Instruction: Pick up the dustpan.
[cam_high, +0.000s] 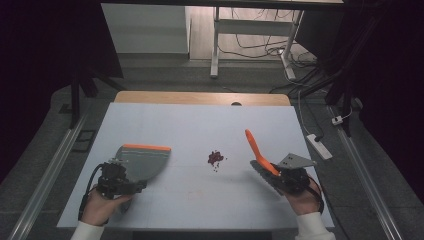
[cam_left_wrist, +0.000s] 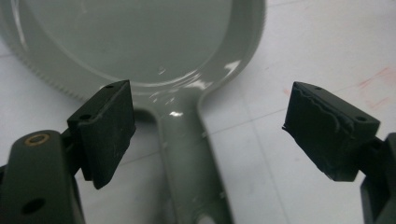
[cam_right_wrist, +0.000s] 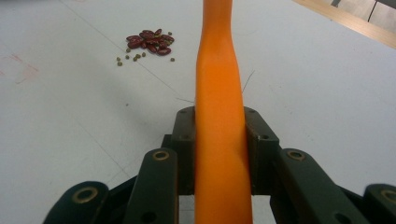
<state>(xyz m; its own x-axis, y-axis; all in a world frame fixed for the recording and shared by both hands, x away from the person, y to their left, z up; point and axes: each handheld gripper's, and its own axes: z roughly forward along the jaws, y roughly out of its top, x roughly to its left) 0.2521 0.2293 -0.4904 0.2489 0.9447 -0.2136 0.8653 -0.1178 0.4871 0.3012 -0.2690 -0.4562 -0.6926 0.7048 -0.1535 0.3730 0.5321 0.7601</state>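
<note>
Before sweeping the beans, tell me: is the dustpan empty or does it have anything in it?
Empty. The dustpan shows a bare grey basin in the left gripper view, and the beans lie on the table apart from it.

This looks like a lab or test room, not a home. A plain white table (cam_high: 200, 125) stands on a grey floor (cam_high: 165, 80) with dark walls around it. Many black cables (cam_high: 260, 50) lie on the floor, next to a white power strip (cam_high: 320, 146) and metal stand legs (cam_high: 216, 45).
</note>
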